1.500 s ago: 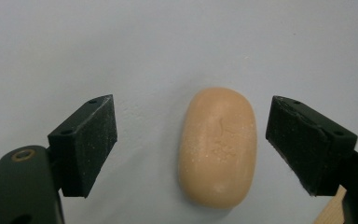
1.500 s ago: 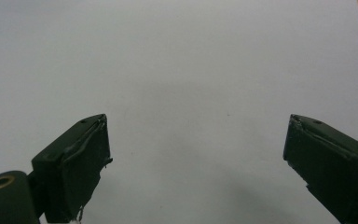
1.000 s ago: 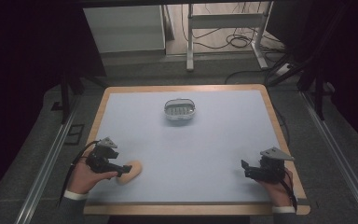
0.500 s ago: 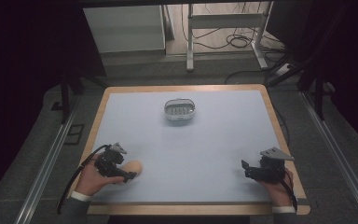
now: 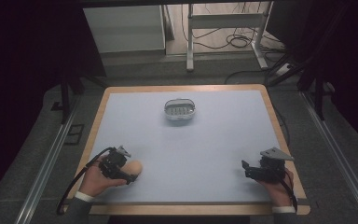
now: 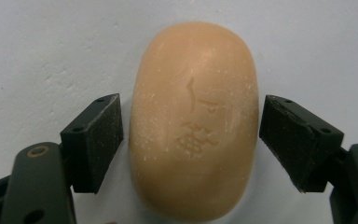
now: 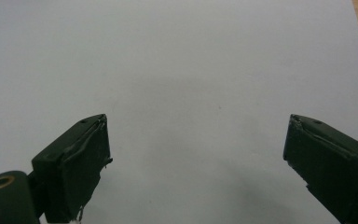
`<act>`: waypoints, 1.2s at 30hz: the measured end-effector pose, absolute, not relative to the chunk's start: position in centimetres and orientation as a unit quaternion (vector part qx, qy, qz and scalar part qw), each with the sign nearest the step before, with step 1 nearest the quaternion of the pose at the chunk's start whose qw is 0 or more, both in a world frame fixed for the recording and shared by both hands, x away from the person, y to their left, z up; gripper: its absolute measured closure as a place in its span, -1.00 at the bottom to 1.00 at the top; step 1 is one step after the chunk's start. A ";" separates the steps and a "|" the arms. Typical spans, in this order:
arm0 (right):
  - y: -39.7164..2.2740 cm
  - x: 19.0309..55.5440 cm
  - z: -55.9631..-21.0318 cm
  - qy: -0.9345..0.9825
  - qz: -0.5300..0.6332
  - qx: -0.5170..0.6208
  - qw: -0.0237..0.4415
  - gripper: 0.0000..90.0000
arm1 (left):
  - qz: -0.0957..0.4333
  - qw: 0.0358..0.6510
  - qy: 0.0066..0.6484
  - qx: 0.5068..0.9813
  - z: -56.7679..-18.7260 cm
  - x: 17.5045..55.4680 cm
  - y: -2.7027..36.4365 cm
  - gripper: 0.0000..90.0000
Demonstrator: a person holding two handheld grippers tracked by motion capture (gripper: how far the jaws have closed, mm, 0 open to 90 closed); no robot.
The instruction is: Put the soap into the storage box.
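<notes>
A tan oval bar of soap (image 6: 193, 121) with a stamped mark lies on the pale blue table top (image 5: 214, 140) near the front left. My left gripper (image 6: 191, 140) straddles it, one black pad on each long side. The jaws have just been closing; a thin gap still shows at the left pad, and the right pad is almost at the bar. In the high view the soap (image 5: 134, 168) pokes out past the left gripper (image 5: 129, 173). My right gripper (image 5: 247, 170) rests at the front right, open, with only bare table between its pads (image 7: 74, 163).
A small oval metal soap dish (image 5: 180, 109) with a slotted insert stands at the back middle of the table. The wooden table rim (image 5: 279, 135) runs close to the right hand. Cables and a metal frame lie on the floor beyond the far edge.
The left gripper has sunk lower over the soap and its jaws have narrowed around it. The right hand has kept still.
</notes>
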State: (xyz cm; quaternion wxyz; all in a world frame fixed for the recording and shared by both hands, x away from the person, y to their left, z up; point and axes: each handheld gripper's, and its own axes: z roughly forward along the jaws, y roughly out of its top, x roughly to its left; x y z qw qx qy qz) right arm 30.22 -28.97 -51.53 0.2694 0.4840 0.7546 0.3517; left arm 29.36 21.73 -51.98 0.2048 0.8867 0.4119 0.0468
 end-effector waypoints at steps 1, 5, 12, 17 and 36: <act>-29.0 30.2 -51.5 0.754 0.352 0.484 0.270 -0.84 | 0.048 0.204 0.412 0.887 -52.0 29.4 21.7 -0.50; -29.0 30.3 -51.6 0.754 0.350 0.486 0.270 -0.84 | 0.053 0.203 0.414 0.886 -52.1 29.3 21.7 -0.43; -29.0 30.3 -51.6 0.754 0.349 0.486 0.270 -0.84 | 0.060 0.200 0.415 0.886 -52.1 29.2 21.6 -0.38; -29.0 30.3 -51.7 0.755 0.348 0.486 0.269 -0.84 | 0.066 0.200 0.414 0.885 -52.1 29.1 21.6 -0.32; -29.0 30.4 -52.0 0.757 0.341 0.488 0.269 -0.84 | 0.061 0.203 0.404 0.890 -51.8 29.2 21.8 -0.28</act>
